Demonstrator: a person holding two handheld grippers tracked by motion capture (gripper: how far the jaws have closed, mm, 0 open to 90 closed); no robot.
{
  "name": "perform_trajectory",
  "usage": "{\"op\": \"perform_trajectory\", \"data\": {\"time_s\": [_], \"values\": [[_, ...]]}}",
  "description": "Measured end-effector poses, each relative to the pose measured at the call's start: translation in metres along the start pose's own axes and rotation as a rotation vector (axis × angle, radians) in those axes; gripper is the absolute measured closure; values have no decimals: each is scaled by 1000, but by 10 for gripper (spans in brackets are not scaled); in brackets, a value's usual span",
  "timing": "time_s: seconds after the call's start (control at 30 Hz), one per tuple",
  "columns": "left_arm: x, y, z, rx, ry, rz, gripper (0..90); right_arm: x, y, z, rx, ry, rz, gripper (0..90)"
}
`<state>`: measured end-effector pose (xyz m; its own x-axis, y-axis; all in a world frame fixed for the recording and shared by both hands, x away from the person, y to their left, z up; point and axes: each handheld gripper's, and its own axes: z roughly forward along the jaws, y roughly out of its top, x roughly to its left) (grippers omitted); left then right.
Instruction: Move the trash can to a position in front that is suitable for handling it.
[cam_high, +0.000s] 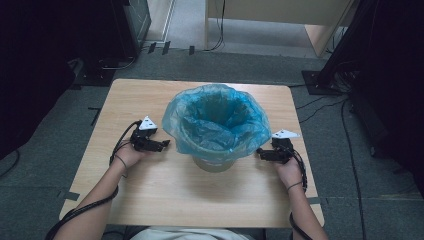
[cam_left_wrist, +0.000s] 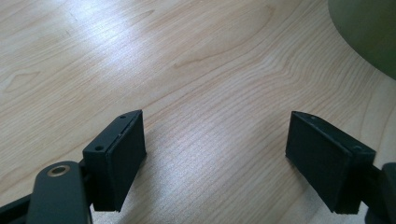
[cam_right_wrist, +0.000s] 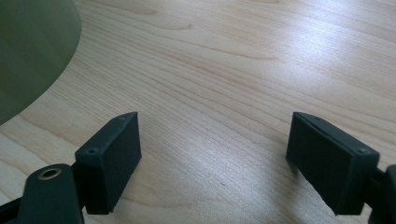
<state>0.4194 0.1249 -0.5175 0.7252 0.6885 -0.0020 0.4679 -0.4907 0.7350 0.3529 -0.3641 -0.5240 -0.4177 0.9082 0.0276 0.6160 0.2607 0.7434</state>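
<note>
A pale green bin (cam_high: 215, 162) lined with a blue plastic bag (cam_high: 216, 122) stands in the middle of the wooden table (cam_high: 165, 195). My left gripper (cam_high: 165, 144) rests low just left of the bin, pointing toward it, jaws wide open with bare wood between them (cam_left_wrist: 215, 149). The bin's green wall (cam_left_wrist: 369, 32) shows at the top right of the left gripper view. On the bin's right side my right gripper (cam_high: 260, 153) faces inward, also open over bare wood (cam_right_wrist: 212, 149). The same bin wall (cam_right_wrist: 32, 51) sits at the upper left of the right gripper view.
The bag's rim flares out over both gripper tips. Beyond the table are grey carpet, dark equipment (cam_high: 50, 45) at the left, a black stand (cam_high: 345, 55) at the right with cables, and pale furniture (cam_high: 280, 20) at the back.
</note>
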Motion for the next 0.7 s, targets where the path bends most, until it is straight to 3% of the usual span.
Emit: {"op": "perform_trajectory", "data": {"time_s": [0.7], "values": [[-1, 6, 6, 0, 2, -2, 195, 0, 0, 1, 1, 2, -1, 158]]}}
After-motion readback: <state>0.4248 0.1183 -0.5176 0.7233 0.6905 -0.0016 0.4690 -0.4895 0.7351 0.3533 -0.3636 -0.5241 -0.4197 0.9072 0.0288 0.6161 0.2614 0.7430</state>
